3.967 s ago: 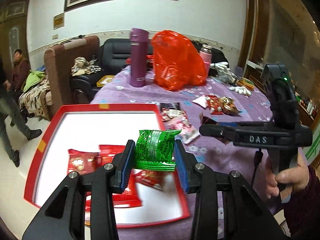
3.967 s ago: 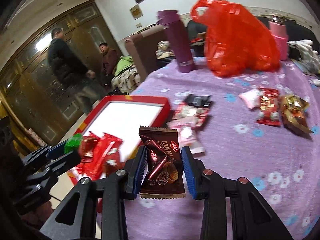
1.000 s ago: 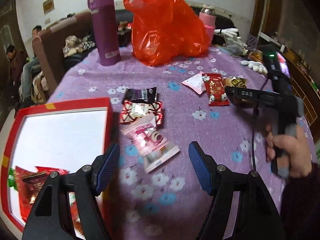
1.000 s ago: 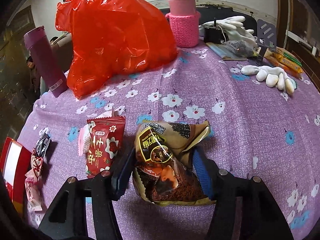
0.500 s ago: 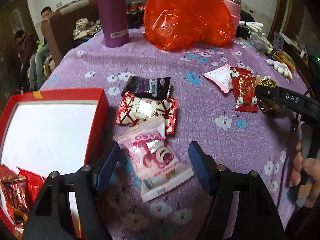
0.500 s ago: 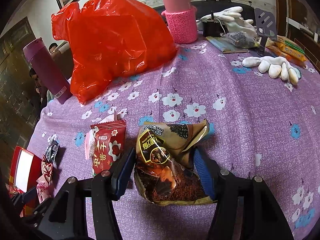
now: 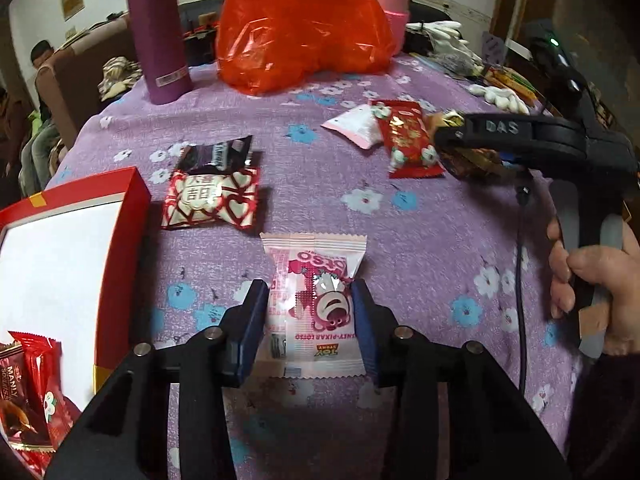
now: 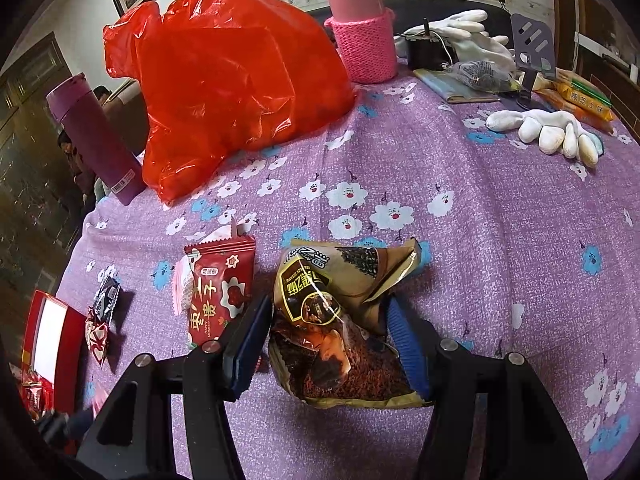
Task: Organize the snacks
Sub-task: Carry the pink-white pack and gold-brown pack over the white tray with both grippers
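Observation:
On the purple flowered cloth lies a pink bear-print snack packet (image 7: 312, 304). My left gripper (image 7: 310, 316) is closing on it, and both blue pads touch its sides and pinch it slightly. My right gripper (image 8: 332, 340) is shut on a crumpled gold-brown snack packet (image 8: 332, 312) that rests on the cloth. Beside that packet lies a red packet (image 8: 220, 296). The red box with a white floor (image 7: 136, 200) stands at the left edge and holds several red and brown packets (image 7: 32, 380). A heart-pattern packet (image 7: 210, 200) and a black packet (image 7: 218, 154) lie next to the box.
At the back stand a red plastic bag (image 7: 296, 28), a purple flask (image 7: 156, 36) and a pink flask in a knitted sleeve (image 8: 360, 28). White gloves (image 8: 548, 132) and small clutter lie at the far right. A hand (image 7: 588, 272) holds the right gripper's handle. People sit beyond the table's left side.
My left gripper has sunk onto the pink packet and its jaws have narrowed from wide apart to touching it. The right gripper has stayed put around the gold-brown packet.

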### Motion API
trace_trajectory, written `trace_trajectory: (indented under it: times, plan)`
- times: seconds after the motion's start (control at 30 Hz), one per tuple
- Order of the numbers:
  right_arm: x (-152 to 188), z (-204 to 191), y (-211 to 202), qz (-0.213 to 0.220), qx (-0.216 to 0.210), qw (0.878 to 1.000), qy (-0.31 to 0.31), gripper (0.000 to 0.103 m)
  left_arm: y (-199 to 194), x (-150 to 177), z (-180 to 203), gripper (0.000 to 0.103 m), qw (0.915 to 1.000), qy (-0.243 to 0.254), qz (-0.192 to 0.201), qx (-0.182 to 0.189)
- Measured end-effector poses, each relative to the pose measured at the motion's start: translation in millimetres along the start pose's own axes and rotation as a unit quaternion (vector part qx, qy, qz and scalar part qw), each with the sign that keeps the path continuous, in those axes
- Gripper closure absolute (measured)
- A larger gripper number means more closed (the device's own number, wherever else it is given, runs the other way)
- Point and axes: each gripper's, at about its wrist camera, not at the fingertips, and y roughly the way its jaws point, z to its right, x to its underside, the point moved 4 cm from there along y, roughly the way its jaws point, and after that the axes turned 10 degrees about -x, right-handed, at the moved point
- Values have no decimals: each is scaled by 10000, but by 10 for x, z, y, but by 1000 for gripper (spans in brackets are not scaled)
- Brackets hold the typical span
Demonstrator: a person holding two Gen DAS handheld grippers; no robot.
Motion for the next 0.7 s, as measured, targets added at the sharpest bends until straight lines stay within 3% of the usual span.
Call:
trace_trajectory:
  times: [0.23, 0.37, 0.7]
  plan:
    - [3, -8, 5, 14, 29, 10000, -40, 41, 33, -2, -30, 62, 9996, 79, 83, -250]
    - [-2, -8, 3, 20, 33, 10000, -26, 43, 34, 2, -44, 64, 9996, 79, 162, -194]
    - [-19, 13, -67, 21, -353, 9991, 212, 52, -111, 28, 24, 68, 9982, 341, 404, -268]
